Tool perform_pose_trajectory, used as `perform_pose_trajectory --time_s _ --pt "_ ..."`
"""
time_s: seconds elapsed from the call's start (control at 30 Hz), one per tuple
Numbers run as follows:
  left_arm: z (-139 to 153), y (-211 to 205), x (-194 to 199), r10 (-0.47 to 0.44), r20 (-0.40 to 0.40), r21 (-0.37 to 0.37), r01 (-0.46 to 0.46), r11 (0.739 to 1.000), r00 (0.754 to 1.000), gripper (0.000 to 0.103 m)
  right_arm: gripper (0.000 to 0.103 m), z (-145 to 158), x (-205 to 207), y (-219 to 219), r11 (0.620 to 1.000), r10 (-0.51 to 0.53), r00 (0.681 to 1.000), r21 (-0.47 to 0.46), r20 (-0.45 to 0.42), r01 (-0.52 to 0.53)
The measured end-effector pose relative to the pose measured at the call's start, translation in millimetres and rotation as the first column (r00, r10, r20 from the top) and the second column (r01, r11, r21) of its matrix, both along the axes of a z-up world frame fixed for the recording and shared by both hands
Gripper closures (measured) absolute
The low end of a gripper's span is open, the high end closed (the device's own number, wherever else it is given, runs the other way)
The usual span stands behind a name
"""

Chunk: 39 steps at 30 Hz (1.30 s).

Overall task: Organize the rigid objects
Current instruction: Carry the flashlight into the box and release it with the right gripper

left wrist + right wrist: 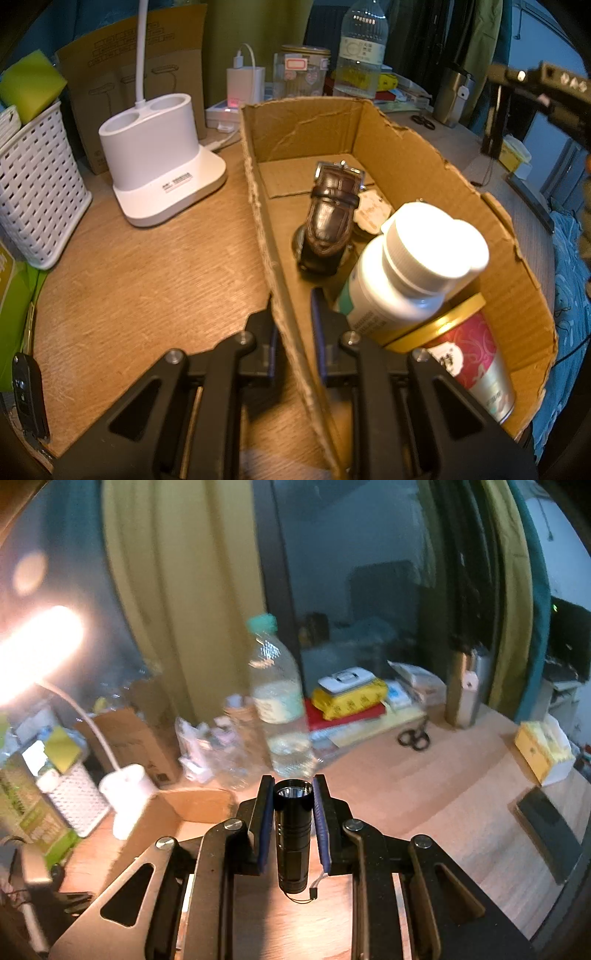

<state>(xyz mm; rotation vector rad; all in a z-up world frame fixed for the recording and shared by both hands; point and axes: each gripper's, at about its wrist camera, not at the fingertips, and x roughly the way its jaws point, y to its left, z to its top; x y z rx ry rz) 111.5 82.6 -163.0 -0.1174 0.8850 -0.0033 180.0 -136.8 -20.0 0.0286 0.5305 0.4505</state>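
Home bedroom or study corner: wooden worktop [129,266] cluttered with desk lamp base [159,162], water bottle [279,701], scissors [413,736], tissue pack [349,698]; curtains [184,590], dark window behind.

White lamp base [159,158] beside lattice basket [37,184].

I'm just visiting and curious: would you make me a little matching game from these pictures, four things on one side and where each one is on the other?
Things:
1. flashlight
2. brown watch
3. white pill bottle
4. car key

Places:
A. lying on the bare table, left of the box
B. clamped in the right hand-held gripper
C. on the cardboard box floor, further back
D. leaning on the red and gold can in the box

Pairs: 1-B, 2-C, 3-D, 4-A
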Motion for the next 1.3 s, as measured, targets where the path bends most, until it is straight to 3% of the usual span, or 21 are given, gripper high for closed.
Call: perform_pose_trajectory --time_s 0.43,0.87,1.07,1.3 --pt "0 0 0 0.0 0.0 0.0 0.0 1.0 1.0 0.087 0.081 52 -59 26 0.991 0.129 0.983 0.031 0.133 -0.134" --pt "0 0 0 0.0 0.0 0.0 0.0 1.0 1.0 0.087 0.081 87 -110 41 0.955 0.277 0.938 0.047 0.207 -0.293" --pt "0 0 0 0.0 0.0 0.0 0.0 1.0 1.0 0.087 0.081 82 -113 47 0.945 0.312 0.932 0.042 0.185 -0.324" --pt "0 0 0 0.0 0.0 0.0 0.0 1.0 1.0 0.087 0.081 41 -89 62 0.95 0.312 0.948 -0.003 0.065 -0.312"
